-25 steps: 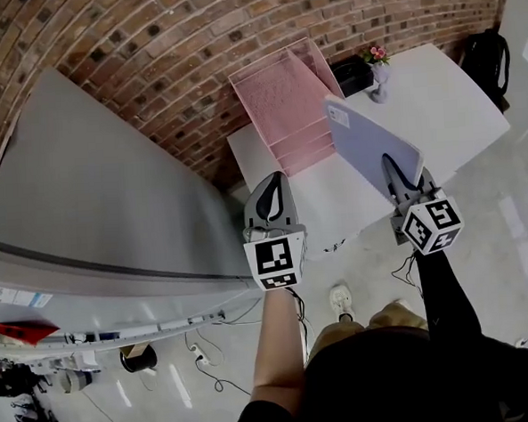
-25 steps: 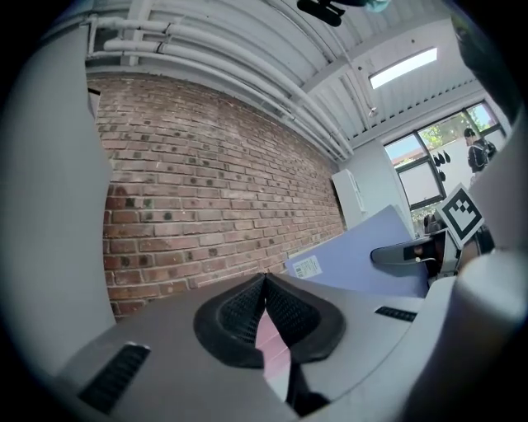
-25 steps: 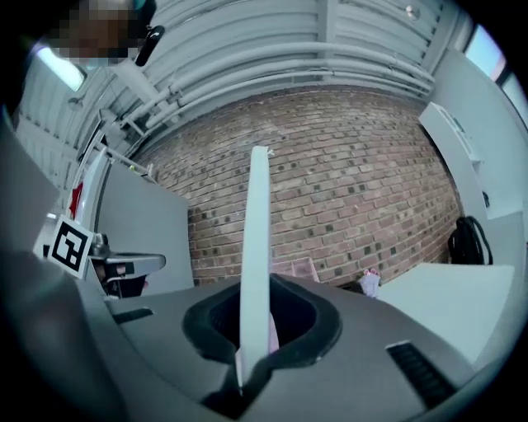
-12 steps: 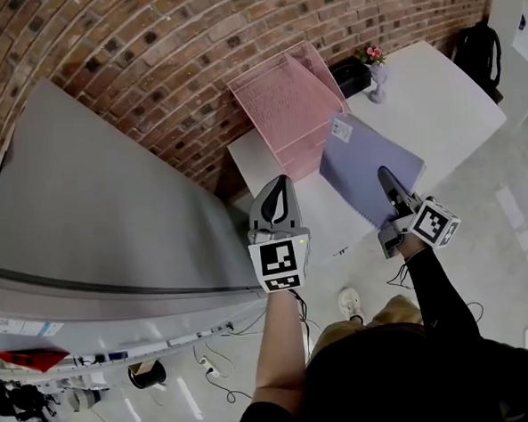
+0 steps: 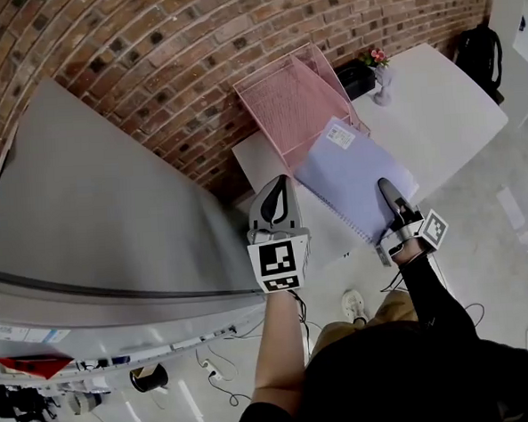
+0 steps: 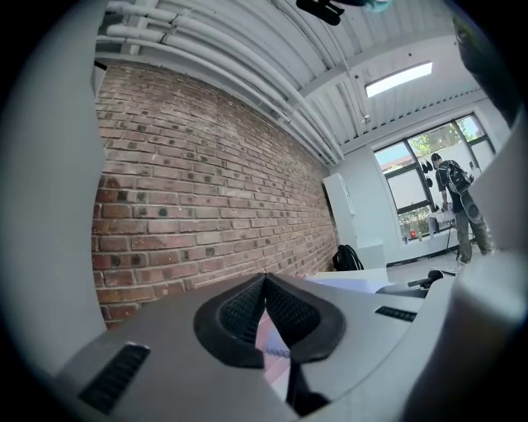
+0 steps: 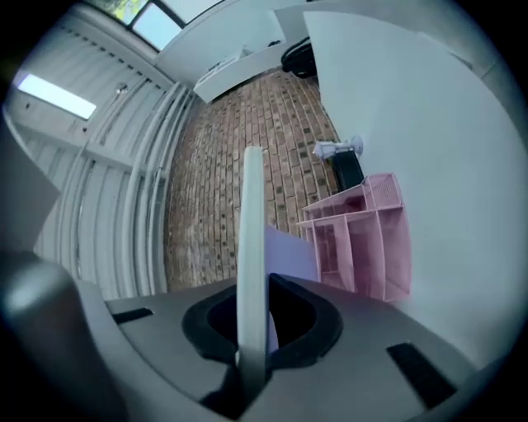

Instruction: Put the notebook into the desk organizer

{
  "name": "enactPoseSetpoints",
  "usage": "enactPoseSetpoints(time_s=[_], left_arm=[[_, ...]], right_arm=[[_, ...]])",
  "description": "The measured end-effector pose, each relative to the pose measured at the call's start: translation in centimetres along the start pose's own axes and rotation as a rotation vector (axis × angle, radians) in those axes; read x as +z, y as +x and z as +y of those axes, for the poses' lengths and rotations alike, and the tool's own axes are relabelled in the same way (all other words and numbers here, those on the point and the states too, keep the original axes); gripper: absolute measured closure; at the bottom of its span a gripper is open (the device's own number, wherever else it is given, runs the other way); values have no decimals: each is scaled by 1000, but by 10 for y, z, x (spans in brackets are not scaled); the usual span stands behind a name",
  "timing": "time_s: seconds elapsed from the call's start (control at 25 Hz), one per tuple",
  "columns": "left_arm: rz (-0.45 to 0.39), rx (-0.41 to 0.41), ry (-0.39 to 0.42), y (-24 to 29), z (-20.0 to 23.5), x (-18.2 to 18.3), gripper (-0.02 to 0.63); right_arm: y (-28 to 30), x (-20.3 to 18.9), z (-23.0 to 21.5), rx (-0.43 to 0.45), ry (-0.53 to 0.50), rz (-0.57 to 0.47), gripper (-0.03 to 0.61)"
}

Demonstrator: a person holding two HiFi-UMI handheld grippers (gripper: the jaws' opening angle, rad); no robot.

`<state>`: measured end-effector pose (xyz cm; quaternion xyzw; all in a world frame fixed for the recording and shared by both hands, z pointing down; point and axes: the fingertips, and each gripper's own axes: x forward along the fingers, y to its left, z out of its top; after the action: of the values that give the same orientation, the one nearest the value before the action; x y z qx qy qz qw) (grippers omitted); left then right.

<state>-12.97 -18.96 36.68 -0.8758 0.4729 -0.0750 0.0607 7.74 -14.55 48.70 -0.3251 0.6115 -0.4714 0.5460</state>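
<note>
Key relation: the pink organizer [image 5: 286, 102] lies straight ahead of the notebook [image 5: 351, 178], up and left in the head view, w/ its open front facing the person. The notebook is over the white table [image 5: 445, 105], held by its near short edge in the right gripper [image 5: 387, 189]. The fingers are clamped on it (the right gripper view shows the cover edge-on, rising from between the pads). Its long axis seems to run from the fingers twd the organizer, w/ the labelled corner leading and the cover facing up at the head camera. That far corner overlaps the organizer's front in the head view, but I can't tell if it touches or only lines up, since depth is poor from above.

So the right hand is nearer & the one that counts. Next move is prob. a push fwd along that long axis, once the notebook's plane matches a shelf. The right arm is stretched out over the table's near edge.

The left gripper [image 5: 278, 191] hangs by the table's near-left corner and points at the brick wall [image 5: 147, 43]. Its fingers are closed on nothing, and it is near the notebook's spiral edge but apart from it.
</note>
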Motion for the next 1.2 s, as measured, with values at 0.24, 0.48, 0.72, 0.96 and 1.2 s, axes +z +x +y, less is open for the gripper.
enactPoseSetpoints(time_s=[0.24,0.48,0.72,0.96,1.2], left_arm=[[11,13,7,-2,5,-3,598],[48,41,18,10,14,-13,598],[95,71,55,35,25,-17,598],[120,89,42,58,27,-28,598],[127,78,39,73,19,-30,598]], right_arm=[[-2,-5,-4,142,92,33,531],[11,5,-34,158,2,103,532],[22,37,-117,-52,3,58,532],[25,42,-149,-115,49,72,532],[24,51,-157,-135,80,44,532]])
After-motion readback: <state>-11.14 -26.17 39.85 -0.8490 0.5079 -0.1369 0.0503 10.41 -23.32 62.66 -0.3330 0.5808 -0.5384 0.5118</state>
